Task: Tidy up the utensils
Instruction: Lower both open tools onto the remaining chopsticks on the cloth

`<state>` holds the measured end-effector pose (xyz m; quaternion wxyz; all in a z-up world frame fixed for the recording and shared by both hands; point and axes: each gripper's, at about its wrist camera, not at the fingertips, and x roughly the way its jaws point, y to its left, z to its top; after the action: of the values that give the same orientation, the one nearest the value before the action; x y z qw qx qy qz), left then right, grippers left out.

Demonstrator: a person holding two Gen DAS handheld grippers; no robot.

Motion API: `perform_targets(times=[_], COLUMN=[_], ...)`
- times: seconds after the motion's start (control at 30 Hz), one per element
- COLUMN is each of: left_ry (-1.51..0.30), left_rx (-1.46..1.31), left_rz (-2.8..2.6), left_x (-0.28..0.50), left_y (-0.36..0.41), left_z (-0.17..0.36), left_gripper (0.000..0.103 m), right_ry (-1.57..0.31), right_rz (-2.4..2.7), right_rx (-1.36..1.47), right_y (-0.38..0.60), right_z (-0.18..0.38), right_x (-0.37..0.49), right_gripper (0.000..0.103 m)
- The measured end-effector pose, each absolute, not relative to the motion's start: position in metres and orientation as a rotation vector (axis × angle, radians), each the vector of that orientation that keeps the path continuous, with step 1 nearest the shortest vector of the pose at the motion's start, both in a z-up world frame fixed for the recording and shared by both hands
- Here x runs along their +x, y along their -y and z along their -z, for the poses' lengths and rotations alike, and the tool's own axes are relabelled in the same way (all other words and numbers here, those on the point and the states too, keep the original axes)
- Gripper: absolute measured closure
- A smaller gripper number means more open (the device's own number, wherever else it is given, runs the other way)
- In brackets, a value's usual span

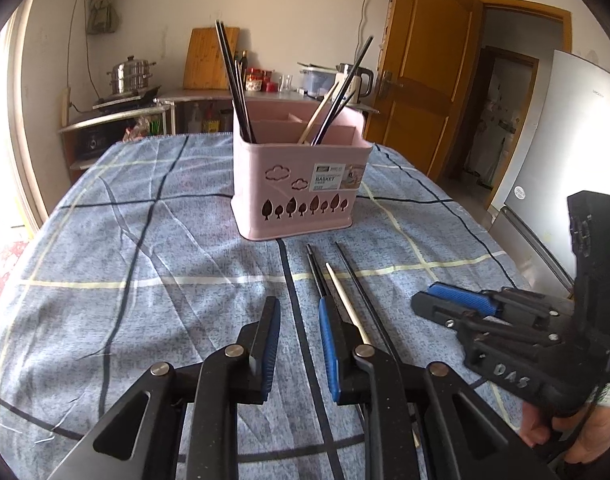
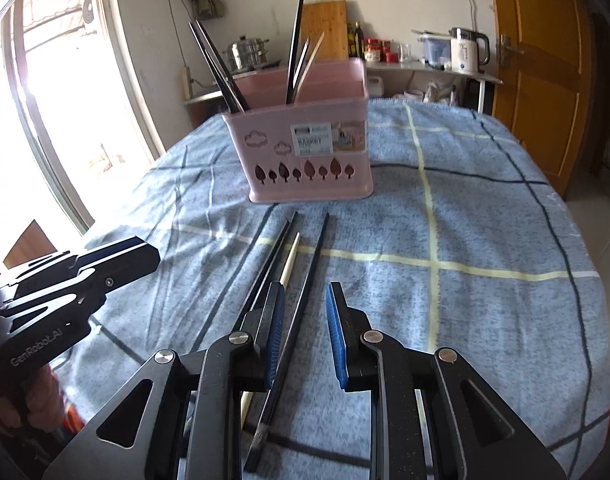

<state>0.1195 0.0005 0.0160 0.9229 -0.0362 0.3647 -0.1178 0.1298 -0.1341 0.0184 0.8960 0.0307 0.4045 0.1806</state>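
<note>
Both hand-held grippers hover low over the blue plaid tablecloth (image 1: 145, 248), jaws spread, holding nothing. Left gripper (image 1: 299, 320) sits just left of the loose chopsticks, right gripper (image 2: 305, 304) has the long black chopstick (image 2: 301, 312) lying between its fingers. Pale wooden chopstick (image 1: 345, 300) lies beside it. Pink plastic utensil basket (image 1: 301, 184) stands beyond, chopsticks inside. Only the left view shows the fridge (image 1: 565, 140).

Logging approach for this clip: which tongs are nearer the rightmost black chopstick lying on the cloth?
Right. The right tongs are open and straddle the rightmost black chopstick; the left tongs, also open, sit left of it, beyond the pale chopstick.
</note>
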Motion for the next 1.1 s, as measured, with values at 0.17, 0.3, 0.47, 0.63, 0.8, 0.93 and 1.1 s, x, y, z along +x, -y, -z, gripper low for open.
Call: perform_targets(times=[0.17,0.3,0.47,0.63,0.8,0.93,1.1], left_ry=[-0.793,-0.826,-0.858,-0.892,-0.911,-0.906,-0.919], left_rx=[-0.082,-0.089,-0.082,-0.072,-0.057,-0.029,-0.007], left_rz=[0.253,0.272,0.278,0.27,0.237,0.223,0.23], left_x=[0.136,0.146,0.158,0.166,0.168,0.167,0.169], left_y=[0.004,0.012,0.023,0.032,0.034,0.037,0.046], left_z=[-0.003,0.007,0.019,0.03,0.041,0.042,0.043], left_gripper=[0.084,0.083,0.083,0.083,0.082,0.081,0.078], right_ry=[-0.917,-0.962,-0.971,-0.972,-0.968,-0.965,-0.965], right_rz=[-0.377,-0.372,-0.367,-0.351,-0.351,-0.356,-0.354], right_rx=[0.045,0.03,0.037,0.075,0.092,0.109,0.113], right_y=[0.124,0.121,0.126,0.142,0.15,0.153,0.153], right_z=[0.001,0.014,0.02,0.02,0.021,0.021,0.021], right_x=[0.148,0.156,0.154,0.15,0.146,0.145,0.145], right_gripper=[0.081,0.081,0.093,0.093,0.093,0.093,0.093])
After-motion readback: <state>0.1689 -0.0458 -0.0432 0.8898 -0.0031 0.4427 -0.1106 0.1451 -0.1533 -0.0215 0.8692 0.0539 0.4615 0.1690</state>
